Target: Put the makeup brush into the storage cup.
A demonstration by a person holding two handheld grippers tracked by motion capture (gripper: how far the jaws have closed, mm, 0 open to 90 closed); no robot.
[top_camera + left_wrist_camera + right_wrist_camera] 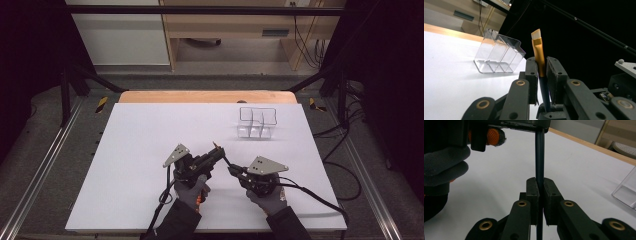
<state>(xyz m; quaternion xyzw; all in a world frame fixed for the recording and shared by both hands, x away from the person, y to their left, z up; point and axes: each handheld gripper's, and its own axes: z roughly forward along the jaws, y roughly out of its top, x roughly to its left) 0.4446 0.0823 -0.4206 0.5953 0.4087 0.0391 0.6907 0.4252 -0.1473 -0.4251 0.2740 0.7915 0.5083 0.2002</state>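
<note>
— Item one: what do you hold?

— A slim makeup brush with a dark handle, gold ferrule and pale angled bristle tip [538,53]. My left gripper [541,72] has its pads closed on the ferrule end, bristles pointing up and away past the jaws. My right gripper [539,195] is shut tight on the dark handle lower down, no gap showing beside the shaft. So both hold the one brush, above the white table sheet [145,140], near its front middle.

— Item two: the destination?

— A clear plastic organiser with upright divided compartments [257,122], open at the top, standing on the sheet, far and to the right of both grippers [220,160]. Nothing in it that I can make out.

— Bearing?

— The brush's long axis runs from the right jaws up through the left ones, bristle end already aimed roughly toward the organiser. The right hand sits nearer to it than the left.

— Room to move?

— Open sheet all the way between grippers and organiser; nothing stands in the path. The organiser sits well in from the table's far and right edges. My judgement: one gripper must let go before the other carries the brush across, and the dividers leave narrow slots to aim for.
</note>
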